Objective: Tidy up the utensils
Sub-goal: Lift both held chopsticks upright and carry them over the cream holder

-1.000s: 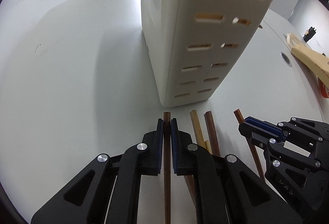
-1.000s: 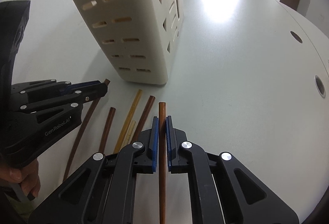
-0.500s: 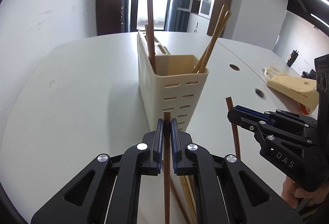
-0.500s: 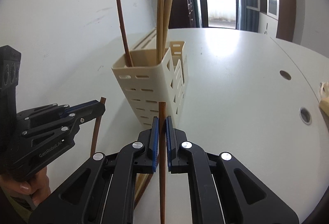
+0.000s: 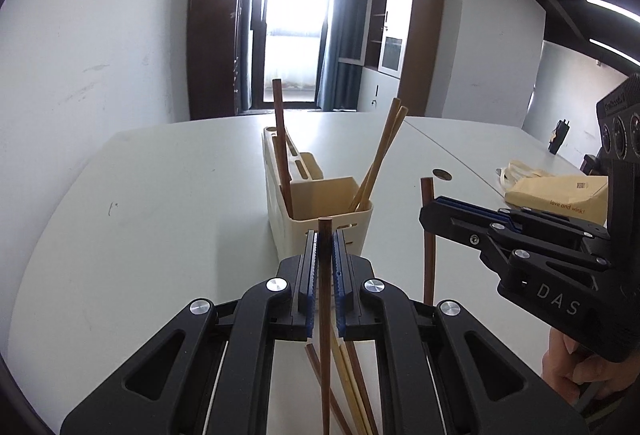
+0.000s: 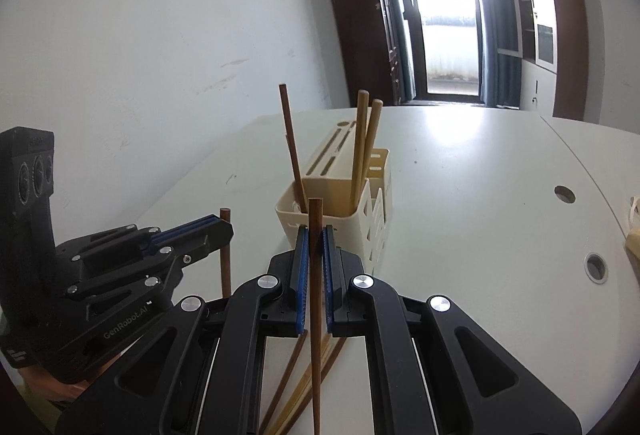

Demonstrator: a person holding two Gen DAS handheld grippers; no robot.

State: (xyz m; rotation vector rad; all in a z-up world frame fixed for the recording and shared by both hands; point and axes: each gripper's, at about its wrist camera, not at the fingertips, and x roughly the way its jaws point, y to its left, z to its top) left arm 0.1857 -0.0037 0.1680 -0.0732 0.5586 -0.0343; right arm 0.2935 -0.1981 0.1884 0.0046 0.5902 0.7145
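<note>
Chopsticks, thin dark-brown rods, are sitting clenched upright in both jaws: one (image 5: 325, 275) in the left gripper (image 5: 325, 247), another (image 6: 315, 275) in the right gripper (image 6: 315, 243), above the worktop (image 5: 160, 195). Near them a cream holder (image 5: 320, 211) is carrying more. Only the left view is showing a paper bag (image 5: 556, 191).

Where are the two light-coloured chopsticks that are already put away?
The two light chopsticks stand leaning in the front compartment of the cream holder at mid-table, on its right side, opposite a dark chopstick on its left.
</note>
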